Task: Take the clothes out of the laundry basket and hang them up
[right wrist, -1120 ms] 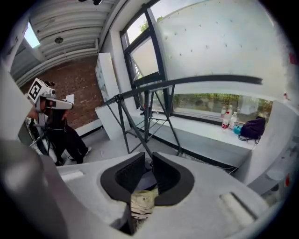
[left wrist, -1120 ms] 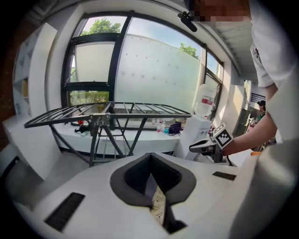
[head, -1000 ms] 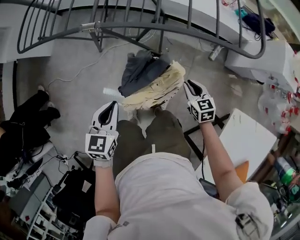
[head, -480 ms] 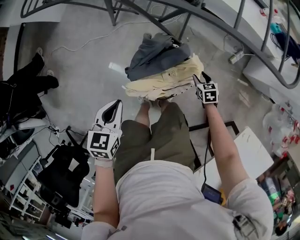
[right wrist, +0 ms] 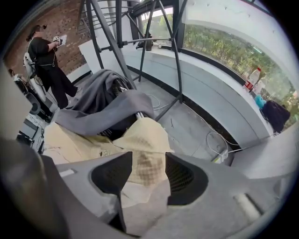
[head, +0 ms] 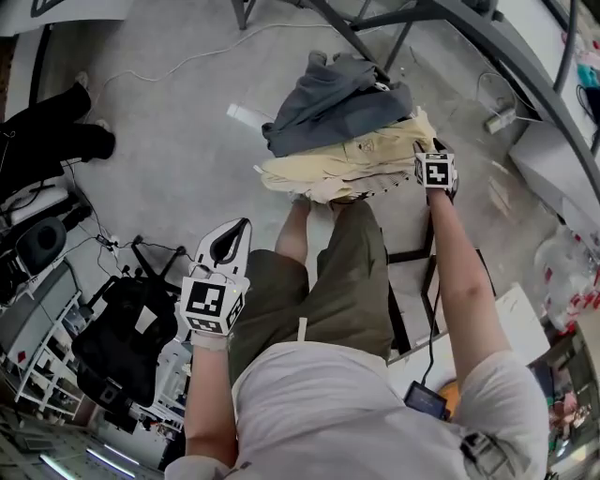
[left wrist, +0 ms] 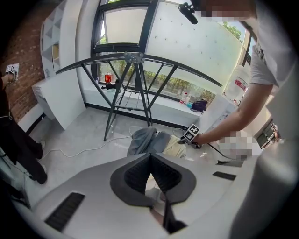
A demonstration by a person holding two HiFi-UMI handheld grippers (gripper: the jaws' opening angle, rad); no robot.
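Observation:
Clothes are heaped on the laundry basket (right wrist: 110, 132) on the floor in front of my feet. A grey garment (head: 328, 101) (right wrist: 100, 108) (left wrist: 142, 140) lies on top of a cream garment (head: 361, 161) (right wrist: 145, 133). My right gripper (head: 429, 157) (right wrist: 148, 168) is down at the pile's right edge. Its jaws have just been opening, and a fold of the cream cloth lies loose between them without being pressed. My left gripper (head: 234, 232) (left wrist: 150, 161) hangs shut and empty over my left leg, well short of the pile.
The metal legs of the drying rack (head: 375, 23) (right wrist: 107, 32) (left wrist: 131, 84) rise just behind the basket. A person in black (head: 52, 141) (right wrist: 46, 60) stands at the left. A black chair (head: 122, 347) is by my left side. A cable (head: 178, 61) runs across the floor.
Both grippers have come down. The right one has dropped from beside the pile onto the cream garment and opened its jaws. The left stayed shut.

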